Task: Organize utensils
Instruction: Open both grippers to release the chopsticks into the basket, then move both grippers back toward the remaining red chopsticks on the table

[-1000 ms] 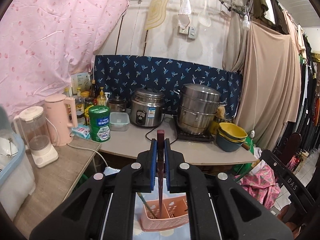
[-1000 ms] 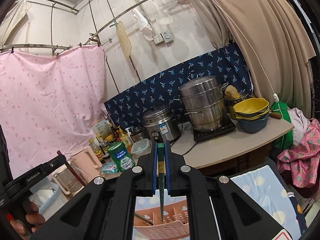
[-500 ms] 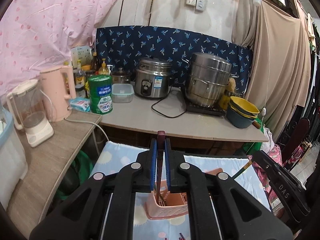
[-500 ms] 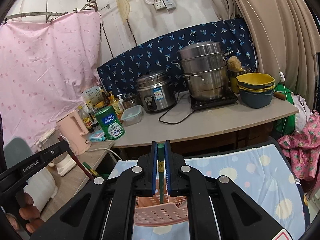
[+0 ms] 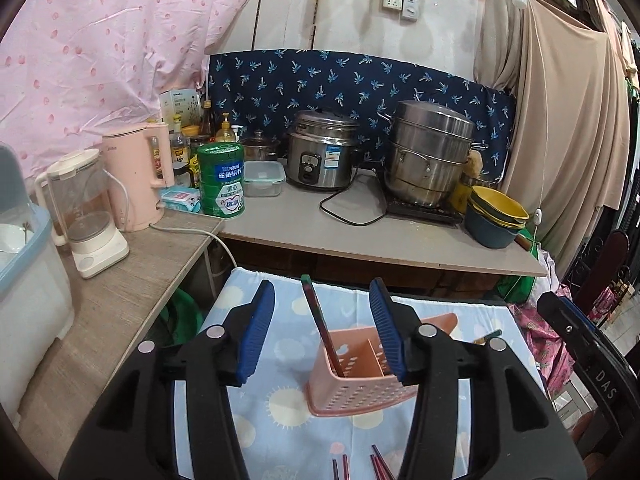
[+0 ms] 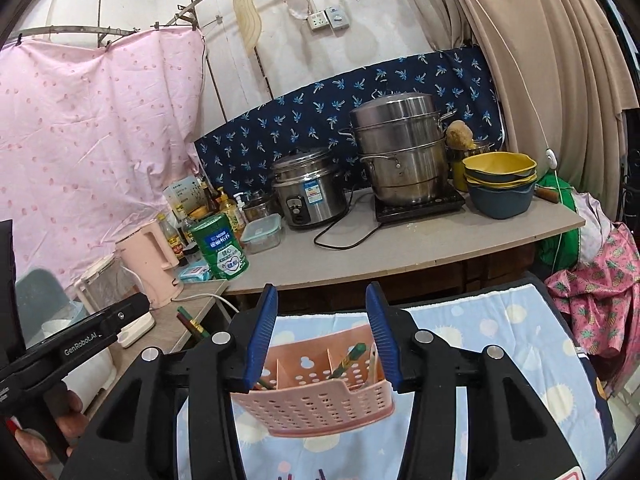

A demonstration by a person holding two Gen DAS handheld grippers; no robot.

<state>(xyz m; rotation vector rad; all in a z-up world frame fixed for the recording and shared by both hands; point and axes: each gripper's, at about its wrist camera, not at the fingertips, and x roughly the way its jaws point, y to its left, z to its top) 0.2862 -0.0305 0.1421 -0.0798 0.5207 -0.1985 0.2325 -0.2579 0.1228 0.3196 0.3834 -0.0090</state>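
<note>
A pink perforated utensil basket (image 5: 360,376) stands on a blue patterned cloth (image 5: 280,432); it also shows in the right wrist view (image 6: 316,396). A dark red chopstick (image 5: 320,328) leans upright in its left compartment, free between the open fingers of my left gripper (image 5: 322,336). A green chopstick (image 6: 349,360) leans in the basket's right part, below my open right gripper (image 6: 322,340). More dark red chopsticks (image 5: 376,464) lie on the cloth near me. The left gripper's body (image 6: 80,344) shows at the left of the right wrist view.
Behind the cloth a counter (image 5: 360,236) carries a rice cooker (image 5: 320,156), steamer pot (image 5: 430,152), stacked bowls (image 5: 496,216), green tin (image 5: 221,180), pink kettle (image 5: 138,176) and blender (image 5: 86,212). A plastic bin (image 5: 24,276) stands left. Clothes hang at the right.
Both grippers have opened and let go of their chopsticks, which now lean in the basket. Both grippers have drawn back a little from the basket.
</note>
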